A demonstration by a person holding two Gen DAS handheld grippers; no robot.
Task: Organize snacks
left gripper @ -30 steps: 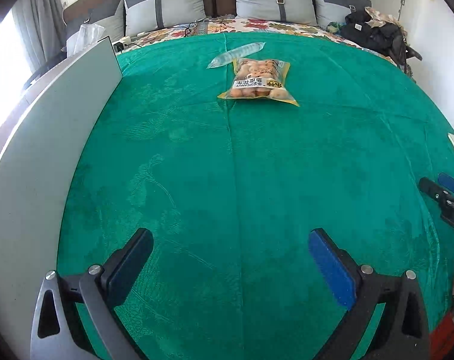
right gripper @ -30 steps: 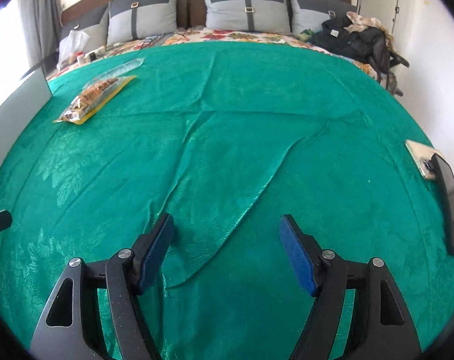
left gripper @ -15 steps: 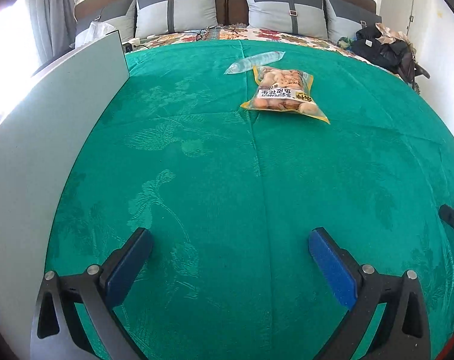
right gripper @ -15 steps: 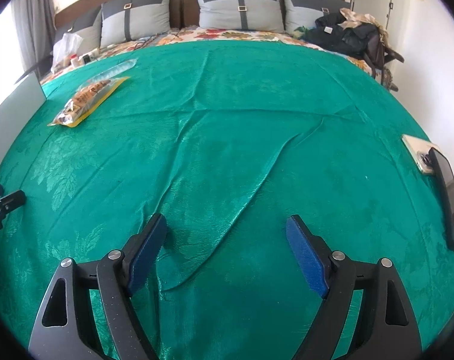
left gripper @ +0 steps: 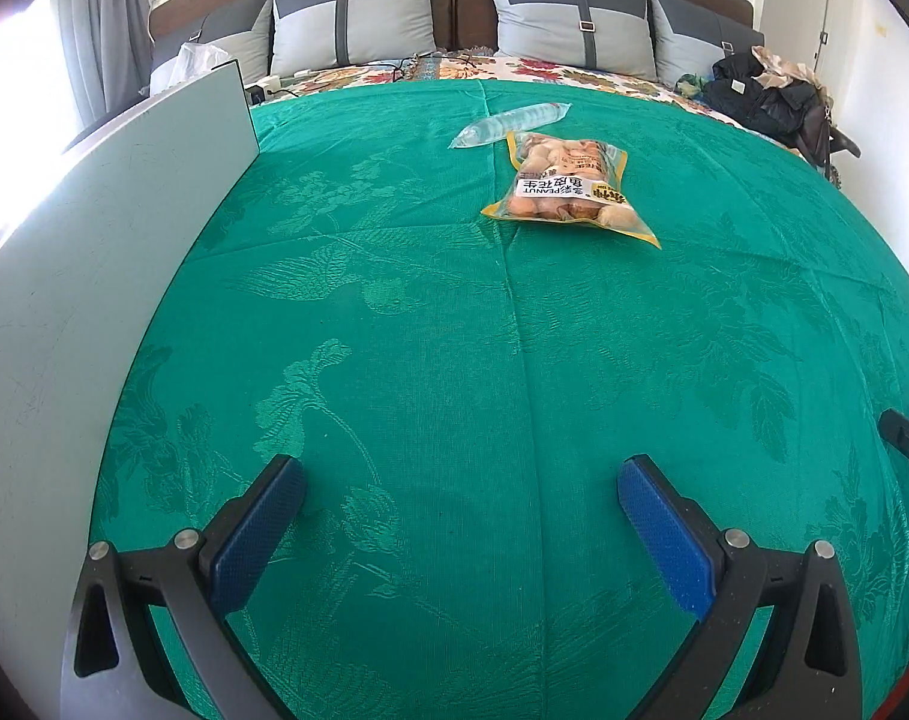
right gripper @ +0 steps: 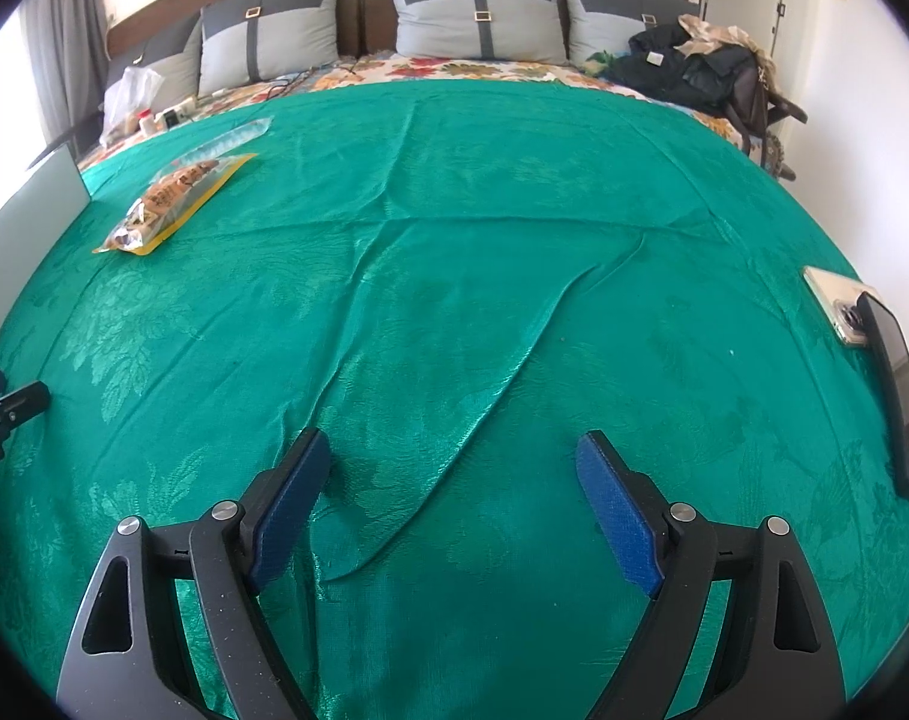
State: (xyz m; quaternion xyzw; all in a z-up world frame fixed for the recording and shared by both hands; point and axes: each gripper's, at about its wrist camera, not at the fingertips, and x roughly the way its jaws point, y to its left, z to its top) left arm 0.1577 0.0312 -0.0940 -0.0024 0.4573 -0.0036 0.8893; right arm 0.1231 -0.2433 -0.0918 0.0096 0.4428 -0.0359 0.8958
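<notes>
You've got a whole bed to work on, covered by a green bedspread point(left gripper: 454, 330) in shiny woven damask with a leaf pattern, and it has a long raised crease point(right gripper: 514, 360) running right ahead of your right gripper point(right gripper: 451, 498). That fold could snag a fingertip if you drag low across it, so I'd lift over. A flat pale grey board point(left gripper: 94, 270) stands along the bed's left edge.

The snacks sit well up the bed toward the pillows: a yellow-edged peanut bag point(left gripper: 568, 186), clear-fronted and lumpy with nuts, and touching its far corner a long clear plastic sleeve point(left gripper: 508, 123), contents too faint to tell. Both films look slick and crinkly, so I'd guess a pinch near an edge could slip, or grab cloth along with the bag.

Both tongs are spread wide with nothing between the blue textured pads, your left gripper point(left gripper: 460, 516) included. Mind the phone point(right gripper: 895, 390) lying at the right edge.
</notes>
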